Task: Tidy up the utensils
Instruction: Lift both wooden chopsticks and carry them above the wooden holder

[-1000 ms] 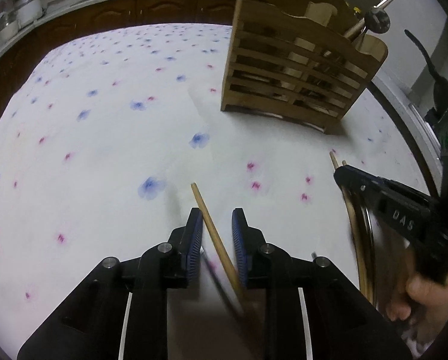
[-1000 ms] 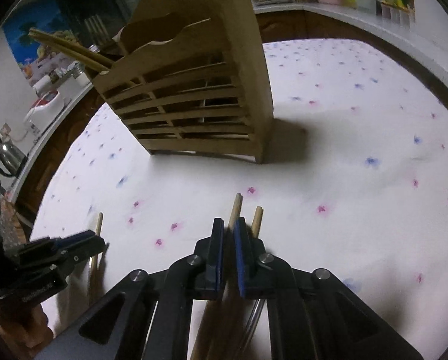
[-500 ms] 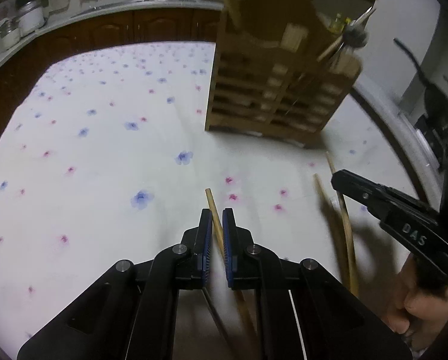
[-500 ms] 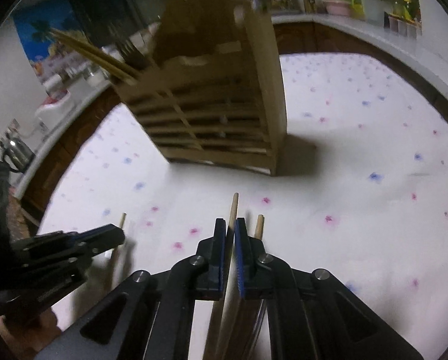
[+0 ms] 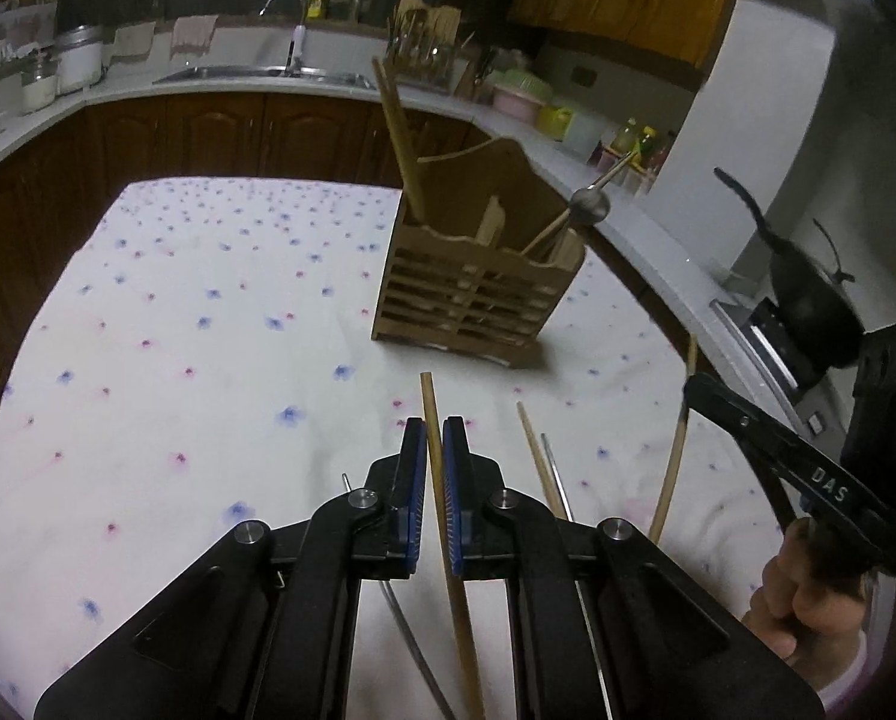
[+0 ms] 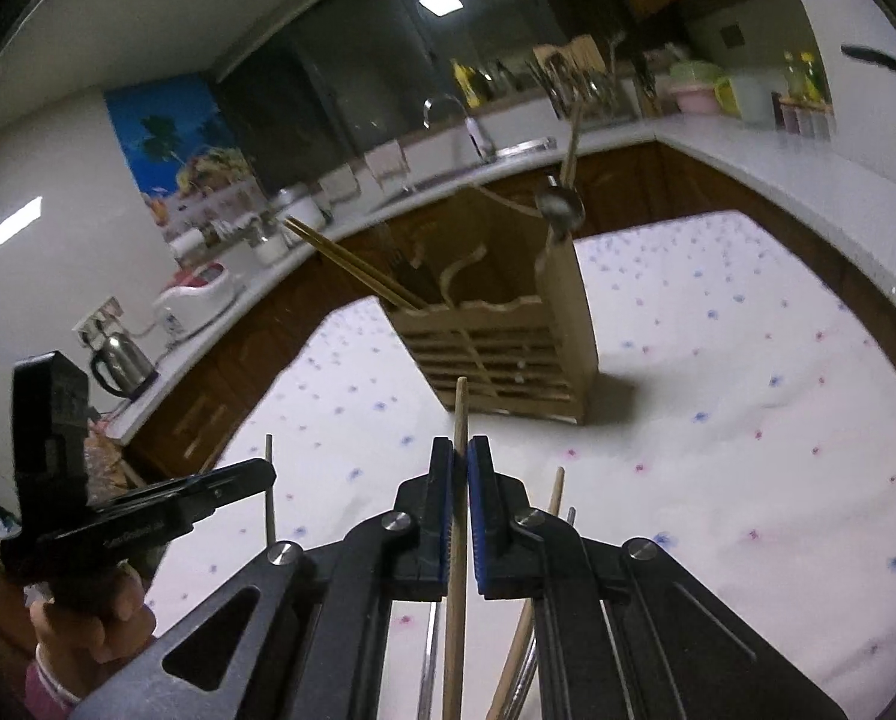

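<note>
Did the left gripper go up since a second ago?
Yes. The left gripper, jaws shut on a chopstick, has lifted: the holder looks smaller and farther down the left wrist view, and the counter behind it now shows.

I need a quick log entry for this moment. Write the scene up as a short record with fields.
surface: white floral tablecloth
holder: slatted wooden utensil holder, upright on the cloth, ahead of both grippers
in holder: chopsticks leaning out, a metal ladle
left gripper: shut on one wooden chopstick
right gripper: shut on another wooden chopstick
on cloth: a loose chopstick and a thin metal utensil side by side
</note>
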